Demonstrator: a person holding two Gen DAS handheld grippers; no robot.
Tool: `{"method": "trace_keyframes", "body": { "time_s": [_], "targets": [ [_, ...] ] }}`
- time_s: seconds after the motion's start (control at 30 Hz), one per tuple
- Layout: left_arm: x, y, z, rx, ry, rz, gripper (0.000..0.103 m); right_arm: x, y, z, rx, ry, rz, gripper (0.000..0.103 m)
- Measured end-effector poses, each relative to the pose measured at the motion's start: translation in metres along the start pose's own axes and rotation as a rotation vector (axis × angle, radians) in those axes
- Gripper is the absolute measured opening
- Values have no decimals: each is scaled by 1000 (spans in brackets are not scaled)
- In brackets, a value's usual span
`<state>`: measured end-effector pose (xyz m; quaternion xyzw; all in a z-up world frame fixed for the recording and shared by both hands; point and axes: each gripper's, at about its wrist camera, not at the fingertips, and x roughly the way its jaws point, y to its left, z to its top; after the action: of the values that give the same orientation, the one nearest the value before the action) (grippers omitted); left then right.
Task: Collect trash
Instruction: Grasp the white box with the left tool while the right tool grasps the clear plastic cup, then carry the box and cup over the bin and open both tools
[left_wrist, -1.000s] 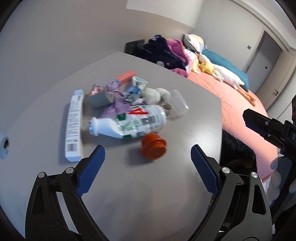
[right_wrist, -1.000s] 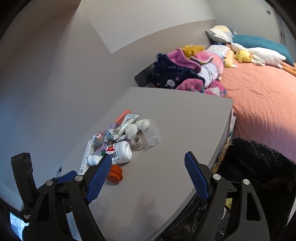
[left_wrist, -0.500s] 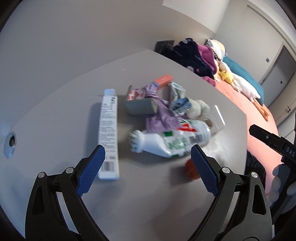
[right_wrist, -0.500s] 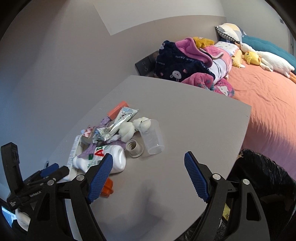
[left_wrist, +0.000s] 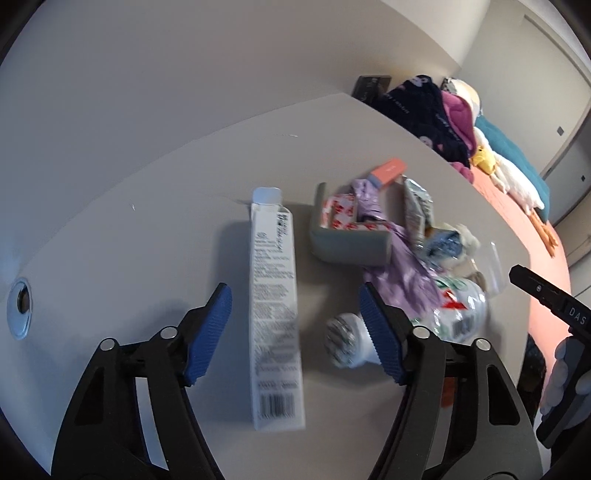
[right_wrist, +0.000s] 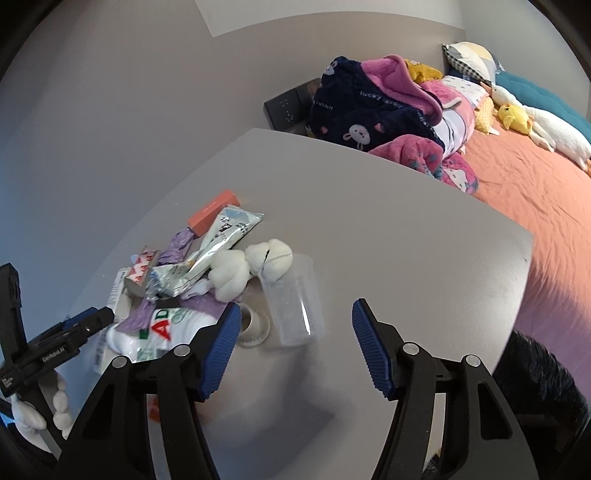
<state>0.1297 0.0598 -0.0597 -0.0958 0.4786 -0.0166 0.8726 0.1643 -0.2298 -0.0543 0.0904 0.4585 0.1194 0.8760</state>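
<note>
A pile of trash lies on the grey table (left_wrist: 166, 206). My left gripper (left_wrist: 295, 332) is open, its fingers on either side of a long white carton (left_wrist: 275, 295) lying flat. Right of it lie a grey box (left_wrist: 347, 240), purple wrapper (left_wrist: 406, 273), a white bottle with red and green print (left_wrist: 436, 317) and a pink box (left_wrist: 386, 171). My right gripper (right_wrist: 295, 343) is open and empty, just above a clear plastic cup (right_wrist: 293, 299) on its side. Beside the cup lie white tissue balls (right_wrist: 255, 262), a foil pouch (right_wrist: 221, 240) and a tape ring (right_wrist: 255, 325).
A black trash bag (right_wrist: 546, 387) hangs at the table's right edge. A bed with an orange cover (right_wrist: 535, 192), blankets (right_wrist: 388, 110) and plush toys lies beyond. A round metal grommet (left_wrist: 20, 308) sits in the table at left. A grey wall runs behind.
My left gripper has swung left and forward from the orange cap to straddle the white carton. My right gripper has moved forward and down toward the clear cup.
</note>
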Motion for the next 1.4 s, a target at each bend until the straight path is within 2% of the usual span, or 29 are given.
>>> {"method": "trace_keyframes", "body": {
  "time_s": [0.2,0.27,0.37,0.47,0.63,0.7,0.77,1.0,1.4],
  "targets": [
    [20,10,4,-27,63,25,53,24,1,3,-17,37,-18,62],
    [23,11,3,-23,71,29,50,29,0,2,-16,49,-20,55],
    [25,10,1,-5,65,38,44,36,-1,0,-10,60,-13,47],
    [26,10,1,3,59,41,39,39,-1,-1,-4,60,-6,46],
    [27,9,0,19,54,44,38,37,-2,-2,3,59,12,43],
    [28,8,1,25,48,49,30,33,-3,-2,12,48,23,42],
    [28,9,1,17,43,37,29,28,-3,-2,20,35,30,41],
    [20,11,-2,-10,36,-5,27,6,-9,-2,91,10,105,41],
    [-27,-10,-7,-17,-24,-70,27,-42,-10,-7,93,-53,130,41]
  ]
}}
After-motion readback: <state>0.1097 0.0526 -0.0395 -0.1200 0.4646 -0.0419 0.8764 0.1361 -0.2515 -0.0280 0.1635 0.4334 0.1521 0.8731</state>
